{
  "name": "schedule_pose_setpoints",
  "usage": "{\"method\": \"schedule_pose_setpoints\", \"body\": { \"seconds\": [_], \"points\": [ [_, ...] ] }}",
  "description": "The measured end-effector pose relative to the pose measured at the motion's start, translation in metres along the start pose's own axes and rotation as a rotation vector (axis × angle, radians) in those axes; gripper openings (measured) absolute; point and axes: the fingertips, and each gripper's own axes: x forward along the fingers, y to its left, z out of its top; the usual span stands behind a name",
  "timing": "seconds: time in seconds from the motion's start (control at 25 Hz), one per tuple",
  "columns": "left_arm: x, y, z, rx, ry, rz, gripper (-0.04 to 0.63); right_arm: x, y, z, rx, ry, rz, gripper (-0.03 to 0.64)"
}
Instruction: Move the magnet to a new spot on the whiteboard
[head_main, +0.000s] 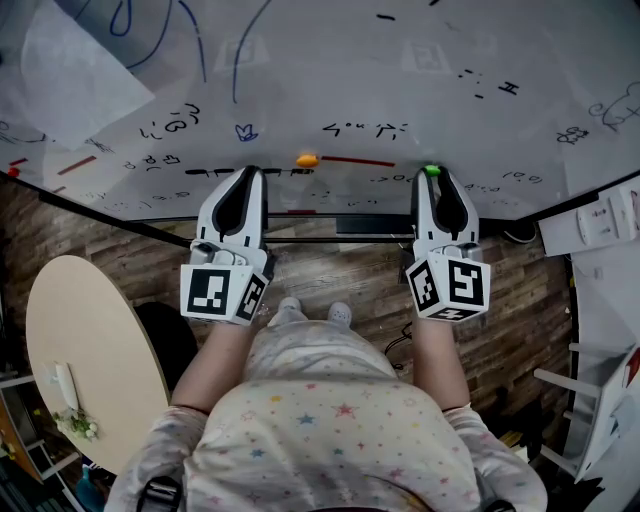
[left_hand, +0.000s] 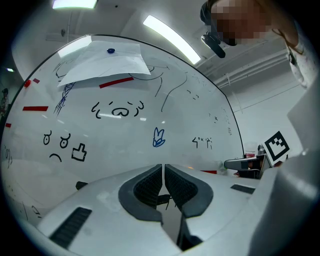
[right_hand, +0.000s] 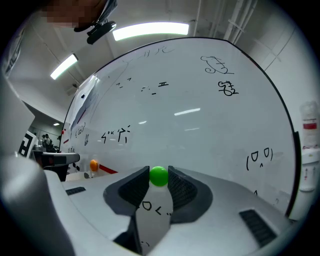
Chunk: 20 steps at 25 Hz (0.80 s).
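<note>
A small green ball magnet (right_hand: 159, 176) sits between the pads of my right gripper (right_hand: 159, 178), which is shut on it right at the whiteboard (right_hand: 200, 125). The head view shows the same green magnet (head_main: 431, 171) at the tips of the right gripper (head_main: 432, 176), against the whiteboard (head_main: 330, 80). My left gripper (head_main: 250, 174) points at the board further left, and its jaws (left_hand: 163, 169) are shut with nothing between them. An orange magnet (head_main: 307, 160) sticks to the board between the two grippers, also visible as the orange magnet (right_hand: 93, 165) to the left in the right gripper view.
The board carries marker doodles, red strips (head_main: 357, 160) and a paper sheet (left_hand: 107, 62) pinned by a blue magnet (left_hand: 110, 51). A round beige table (head_main: 90, 350) stands at the lower left. White shelving (head_main: 600, 400) is at the right. The person's legs are below the grippers.
</note>
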Motion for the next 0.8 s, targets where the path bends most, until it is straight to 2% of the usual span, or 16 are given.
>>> {"method": "schedule_pose_setpoints", "body": {
  "seconds": [0.8],
  "points": [
    [0.0062,0.0011,-0.0003,0.000,-0.003,-0.009,0.026,0.0068,-0.0037,-0.0008,0.003,0.001,-0.013,0.118]
  ]
}}
